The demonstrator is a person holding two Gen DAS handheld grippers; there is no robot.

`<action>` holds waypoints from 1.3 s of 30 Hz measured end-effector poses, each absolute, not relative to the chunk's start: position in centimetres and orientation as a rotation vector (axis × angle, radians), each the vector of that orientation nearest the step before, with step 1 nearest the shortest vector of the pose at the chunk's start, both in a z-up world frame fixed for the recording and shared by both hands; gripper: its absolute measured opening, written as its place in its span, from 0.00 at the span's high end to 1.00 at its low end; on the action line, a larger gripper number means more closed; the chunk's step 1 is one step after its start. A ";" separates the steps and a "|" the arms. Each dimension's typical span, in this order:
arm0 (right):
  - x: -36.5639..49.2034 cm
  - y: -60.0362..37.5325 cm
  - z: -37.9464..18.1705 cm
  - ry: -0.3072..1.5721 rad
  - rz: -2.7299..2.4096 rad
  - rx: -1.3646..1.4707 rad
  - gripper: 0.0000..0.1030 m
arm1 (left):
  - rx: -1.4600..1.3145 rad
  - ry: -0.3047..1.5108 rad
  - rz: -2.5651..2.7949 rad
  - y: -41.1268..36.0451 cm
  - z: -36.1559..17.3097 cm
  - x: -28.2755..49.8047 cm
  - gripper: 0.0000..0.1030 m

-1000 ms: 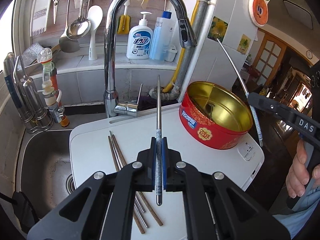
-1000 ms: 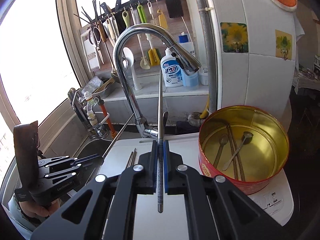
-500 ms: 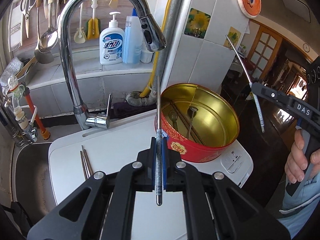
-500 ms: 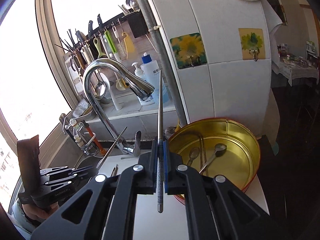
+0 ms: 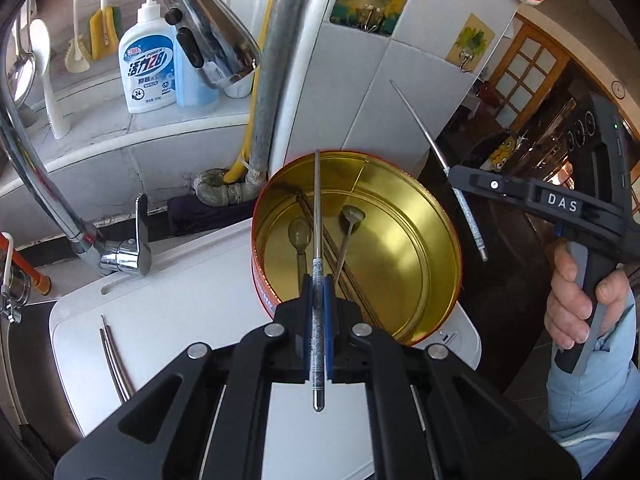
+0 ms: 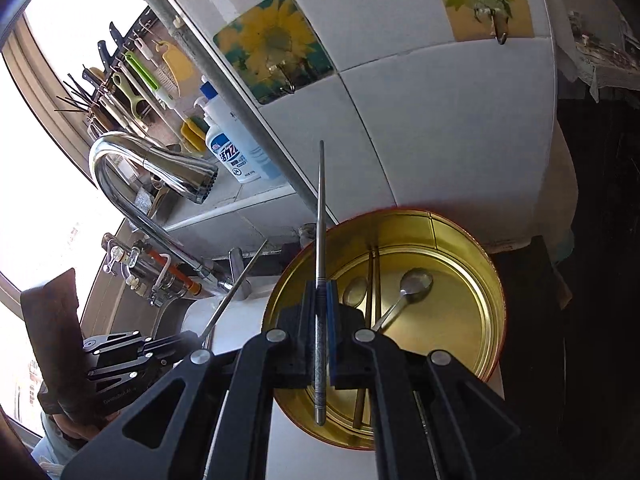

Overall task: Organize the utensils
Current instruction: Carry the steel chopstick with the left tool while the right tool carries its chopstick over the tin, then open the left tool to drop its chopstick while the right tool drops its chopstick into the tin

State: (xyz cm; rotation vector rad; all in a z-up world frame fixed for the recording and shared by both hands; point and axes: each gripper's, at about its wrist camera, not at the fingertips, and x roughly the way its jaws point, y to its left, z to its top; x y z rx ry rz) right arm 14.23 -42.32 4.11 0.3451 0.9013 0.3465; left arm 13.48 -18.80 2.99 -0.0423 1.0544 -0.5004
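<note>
We note each gripper, left [image 5: 318,320] and right [image 6: 321,328], clamped on one metal chopstick [image 5: 317,216], tips reaching forward over the open tin [image 5: 420,216] just ahead.

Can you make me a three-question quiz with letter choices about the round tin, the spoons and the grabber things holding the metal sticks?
1. Where are the spoons?
A. Inside the tin
B. In the sink
C. Hanging on the wall

2. How many spoons lie in the tin?
A. None
B. Two
C. Five

3. What is the left gripper doing?
A. Standing wide open
B. Clamping a spoon
C. Clamped on a metal chopstick

Answers:
1 A, both spoons rest on the tin's gold floor.
2 B, two bowls show beside the brown chopsticks.
3 C, its pads pinch the chopstick; the right gripper pinches another chopstick the same way.
</note>
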 end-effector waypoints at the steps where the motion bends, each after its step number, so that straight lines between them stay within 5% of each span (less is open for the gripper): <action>1: 15.0 -42.5 3.6 0.927 0.345 0.351 0.94 | -0.042 1.080 -0.510 -19.7 2.6 14.4 0.95; 13: 19.1 -42.8 -6.2 1.290 0.227 0.265 0.94 | 0.145 1.281 -0.464 -26.9 -6.3 19.3 0.95; 28: 19.9 -42.5 -7.0 1.299 0.222 0.281 0.93 | 0.284 1.265 -0.442 -28.2 -8.2 19.2 0.93; 30: 19.7 -42.3 -6.2 1.269 0.223 0.266 0.79 | 0.307 1.265 -0.434 -28.4 -8.2 19.0 0.76; 31: 19.5 -42.2 -5.8 1.253 0.215 0.251 0.56 | 0.310 1.264 -0.427 -28.4 -8.1 18.8 0.49; 32: 19.4 -42.1 -5.3 1.234 0.207 0.239 0.37 | 0.308 1.250 -0.423 -28.3 -8.0 18.8 0.36; 39: 19.0 -41.4 -4.8 1.212 0.218 0.223 0.34 | 0.317 1.234 -0.432 -28.3 -7.6 18.5 0.36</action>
